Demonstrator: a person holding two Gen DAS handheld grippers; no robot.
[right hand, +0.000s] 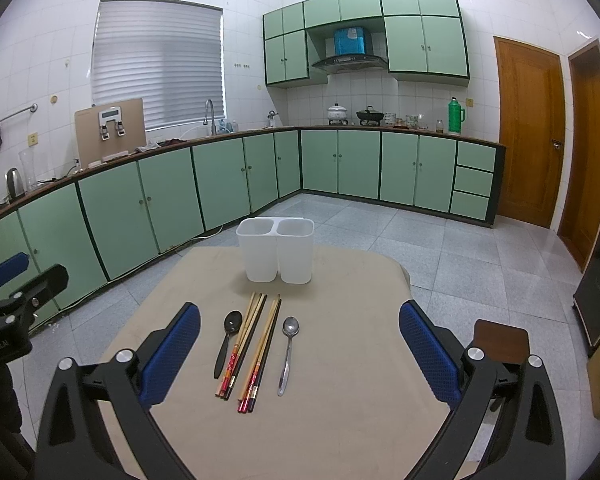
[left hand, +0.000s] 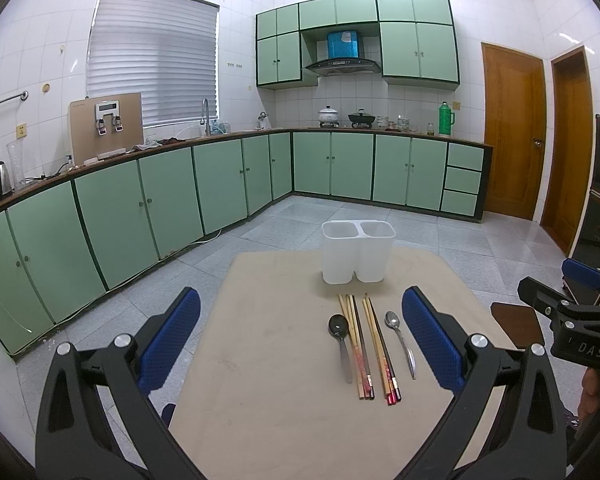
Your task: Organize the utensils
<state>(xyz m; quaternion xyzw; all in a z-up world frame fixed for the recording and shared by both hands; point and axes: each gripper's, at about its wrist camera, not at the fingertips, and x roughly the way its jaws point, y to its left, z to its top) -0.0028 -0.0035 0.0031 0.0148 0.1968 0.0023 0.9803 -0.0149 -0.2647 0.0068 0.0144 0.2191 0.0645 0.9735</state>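
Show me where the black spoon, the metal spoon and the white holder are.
Black spoon [right hand: 233,322], right wrist view, on its bowl.
Metal spoon [right hand: 291,326], right wrist view, on its bowl.
White holder [left hand: 358,258], left wrist view, on its front wall.

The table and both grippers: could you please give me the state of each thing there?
White two-compartment plastic holder: upright; what shows of the inside is empty.
Black spoon: lying flat, bowl toward holder.
Silver metal spoon: lying flat.
Two bundles of wooden chopsticks: lying between the spoons.
Left gripper: open.
Right gripper: open.
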